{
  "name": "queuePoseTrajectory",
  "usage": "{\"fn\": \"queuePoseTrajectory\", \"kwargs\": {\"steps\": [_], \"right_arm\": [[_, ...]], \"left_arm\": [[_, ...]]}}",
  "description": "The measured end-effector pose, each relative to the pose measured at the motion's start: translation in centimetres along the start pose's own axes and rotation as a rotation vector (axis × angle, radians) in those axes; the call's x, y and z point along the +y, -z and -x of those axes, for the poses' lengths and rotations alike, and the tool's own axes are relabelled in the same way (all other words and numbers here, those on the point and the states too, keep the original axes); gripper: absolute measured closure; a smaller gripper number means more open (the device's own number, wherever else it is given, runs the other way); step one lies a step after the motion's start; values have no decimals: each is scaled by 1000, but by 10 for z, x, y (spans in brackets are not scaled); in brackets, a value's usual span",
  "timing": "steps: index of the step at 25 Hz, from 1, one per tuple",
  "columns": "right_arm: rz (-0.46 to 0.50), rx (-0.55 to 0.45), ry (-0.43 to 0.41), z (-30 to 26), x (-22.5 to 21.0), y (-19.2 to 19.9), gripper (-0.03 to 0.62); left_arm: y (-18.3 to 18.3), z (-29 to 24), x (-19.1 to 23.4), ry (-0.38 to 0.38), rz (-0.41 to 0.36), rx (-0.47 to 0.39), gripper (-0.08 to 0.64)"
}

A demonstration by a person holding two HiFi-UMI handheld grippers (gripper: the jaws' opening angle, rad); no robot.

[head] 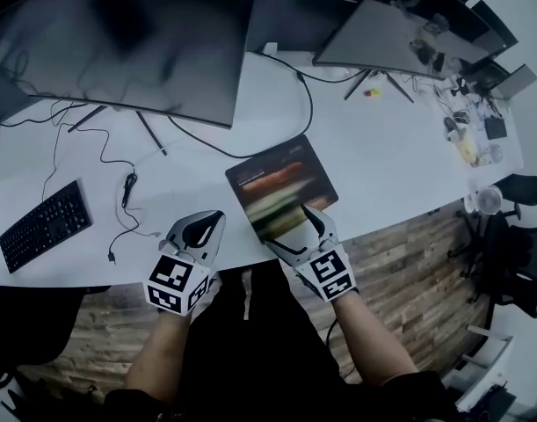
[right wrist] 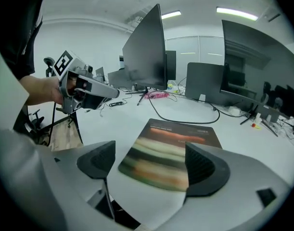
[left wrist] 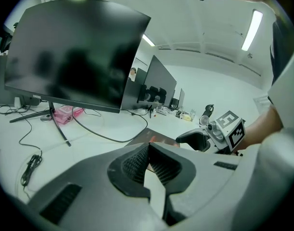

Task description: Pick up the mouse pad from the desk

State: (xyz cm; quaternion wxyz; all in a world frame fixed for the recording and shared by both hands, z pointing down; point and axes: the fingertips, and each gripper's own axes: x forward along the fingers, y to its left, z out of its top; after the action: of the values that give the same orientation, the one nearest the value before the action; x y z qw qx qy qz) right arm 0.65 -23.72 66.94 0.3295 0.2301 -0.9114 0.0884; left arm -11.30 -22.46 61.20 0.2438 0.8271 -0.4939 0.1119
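**Operator:** How did my grippers stand just then?

**Coach:** Your right gripper (right wrist: 150, 160) had its jaws wide apart. The near edge of the mouse pad (right wrist: 171, 150) showed between them, but neither jaw pressed on it. Your left gripper (left wrist: 147, 146) had its jaws together on nothing, and it hung beside the right one at the front of the desk (head: 382, 165).

**Operator:** And where was the pad?

**Coach:** It lay flat on the desk, its near corner close to the front edge, right ahead of your right gripper. I judged your best move was to come in low, slip one jaw under that near edge, and close only once the edge sat deep between the jaws. A thin, flat pad would likely have slid away if you had pushed at it.

**Operator:** Was there anything farther back to mind?

**Coach:** A black cable (head: 305, 104) curved just beyond the pad's far edge, toward the monitor (head: 119, 42). Lifting straight up looked safest to me.
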Motion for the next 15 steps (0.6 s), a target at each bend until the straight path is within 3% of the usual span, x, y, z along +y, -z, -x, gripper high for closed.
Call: {"fn": "queuePoseTrajectory", "kwargs": {"steps": [15], "right_arm": [[63, 115, -86, -36, -16, 46, 132]], "left_arm": [[18, -12, 11, -43, 20, 62, 551]]}}
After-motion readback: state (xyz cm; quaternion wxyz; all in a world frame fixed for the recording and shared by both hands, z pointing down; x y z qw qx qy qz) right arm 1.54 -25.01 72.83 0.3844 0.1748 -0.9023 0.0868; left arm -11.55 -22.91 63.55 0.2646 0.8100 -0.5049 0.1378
